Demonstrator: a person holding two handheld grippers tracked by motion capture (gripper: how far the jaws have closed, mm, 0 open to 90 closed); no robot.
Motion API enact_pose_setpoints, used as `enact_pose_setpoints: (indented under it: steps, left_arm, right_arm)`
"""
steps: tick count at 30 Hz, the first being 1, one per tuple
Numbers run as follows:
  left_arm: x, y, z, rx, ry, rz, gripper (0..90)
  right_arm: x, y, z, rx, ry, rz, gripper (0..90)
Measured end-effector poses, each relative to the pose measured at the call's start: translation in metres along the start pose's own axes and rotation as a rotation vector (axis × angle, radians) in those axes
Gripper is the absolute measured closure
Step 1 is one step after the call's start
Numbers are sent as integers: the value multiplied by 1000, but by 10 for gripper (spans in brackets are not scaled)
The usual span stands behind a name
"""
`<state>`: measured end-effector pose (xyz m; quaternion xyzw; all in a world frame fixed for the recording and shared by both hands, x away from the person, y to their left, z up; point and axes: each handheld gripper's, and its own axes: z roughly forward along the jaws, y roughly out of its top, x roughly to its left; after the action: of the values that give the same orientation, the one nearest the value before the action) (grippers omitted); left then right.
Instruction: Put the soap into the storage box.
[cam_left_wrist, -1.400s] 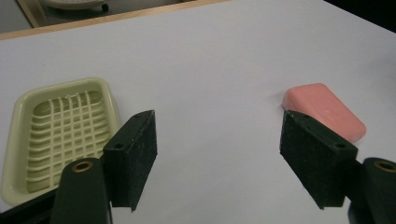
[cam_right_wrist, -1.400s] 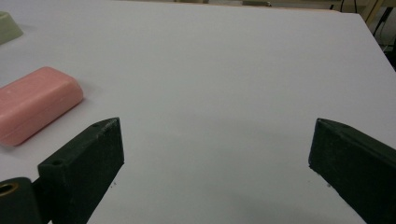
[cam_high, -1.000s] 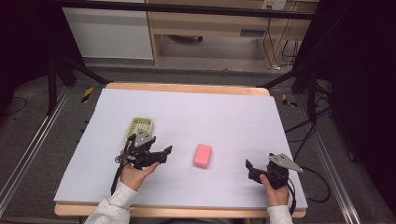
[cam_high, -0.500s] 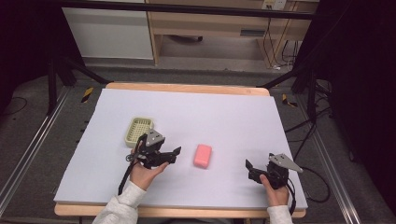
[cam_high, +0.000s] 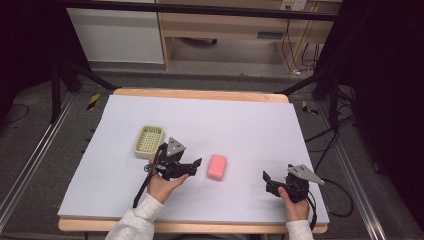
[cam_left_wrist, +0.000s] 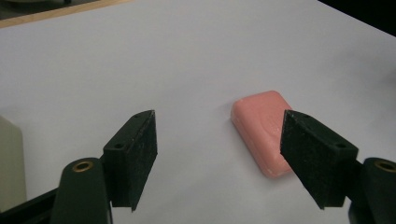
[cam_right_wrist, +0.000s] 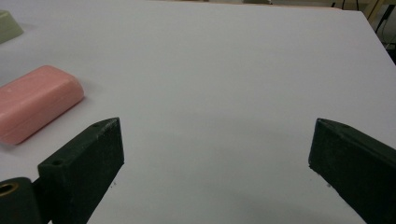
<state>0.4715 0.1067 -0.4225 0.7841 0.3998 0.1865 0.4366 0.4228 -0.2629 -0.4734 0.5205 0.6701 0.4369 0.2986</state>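
Since a second ago, the left gripper (cam_high: 192, 164) is moving away from the little green basket (cam_high: 149, 141) and closer to the pink soap (cam_high: 217, 166). Its jaws are standing wide apart with nothing between them yet. The soap is lying flat on the white table (cam_high: 250, 125), just in front of the jaws and a bit off to one side in the left gripper view (cam_left_wrist: 264, 130). The right gripper (cam_high: 266, 179) is resting near the table's edge, well apart from the soap, and its jaws are spread wide too.

The soap is looking hard, smooth and likely slippery, and not heavy. Squeezing it across its two long sides, near the middle, is probably the best way to hold it.

The basket is sitting just beside the left hand (cam_high: 162, 186). Nothing is lying inside it.
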Motion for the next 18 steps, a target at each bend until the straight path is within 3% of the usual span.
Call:
enact_pose_setpoints:
  steps: [9,18]
  left_arm:
    - [-12,4,10,19,-16,25,272]
    - [-21,6,20,29,-36,23,270]
  right_arm:
    - [0,0,0,3,-2,1,36]
    - [0,0,0,4,-2,2,36]
